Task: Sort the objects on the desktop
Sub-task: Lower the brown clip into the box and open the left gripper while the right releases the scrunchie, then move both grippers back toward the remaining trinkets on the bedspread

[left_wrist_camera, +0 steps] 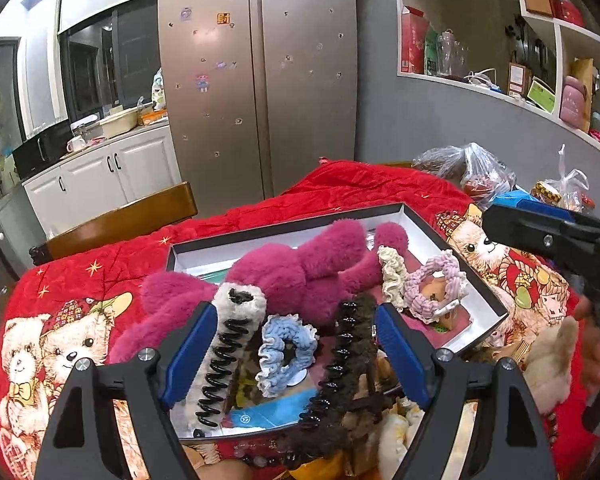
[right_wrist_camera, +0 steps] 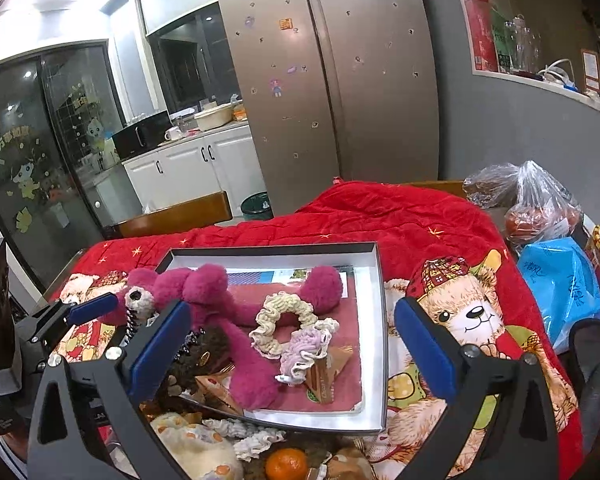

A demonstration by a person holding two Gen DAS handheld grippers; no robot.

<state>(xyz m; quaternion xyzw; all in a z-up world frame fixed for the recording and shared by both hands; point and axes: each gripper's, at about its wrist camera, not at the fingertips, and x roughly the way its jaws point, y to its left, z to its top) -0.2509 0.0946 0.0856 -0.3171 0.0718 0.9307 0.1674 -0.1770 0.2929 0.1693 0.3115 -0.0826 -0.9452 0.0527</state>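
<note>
A black-rimmed white box (left_wrist_camera: pixel 292 224) lies on the table and holds a magenta plush toy (left_wrist_camera: pixel 300 272), a cream scrunchie (left_wrist_camera: pixel 392 276) and a lilac scrunchie (left_wrist_camera: pixel 436 284). My left gripper (left_wrist_camera: pixel 294 336) is open over the box's near end. Loose between its blue pads lie a white fuzzy hair claw (left_wrist_camera: pixel 228 344), a blue scrunchie (left_wrist_camera: pixel 286 350) and a brown fuzzy hair claw (left_wrist_camera: pixel 352 360). My right gripper (right_wrist_camera: pixel 292 344) stands wide open above the box (right_wrist_camera: pixel 374 320). The cream scrunchie (right_wrist_camera: pixel 282 320) and the lilac scrunchie (right_wrist_camera: pixel 304 350) lie below it, untouched, beside the plush toy (right_wrist_camera: pixel 236 320).
A red bear-print blanket (right_wrist_camera: pixel 380 216) covers the table. Plastic bags (right_wrist_camera: pixel 540 208) and a blue bag (right_wrist_camera: pixel 560 288) crowd the right edge. A tangerine (right_wrist_camera: pixel 286 465) and soft items lie in front of the box. A wooden chair (left_wrist_camera: pixel 132 216) stands behind on the left.
</note>
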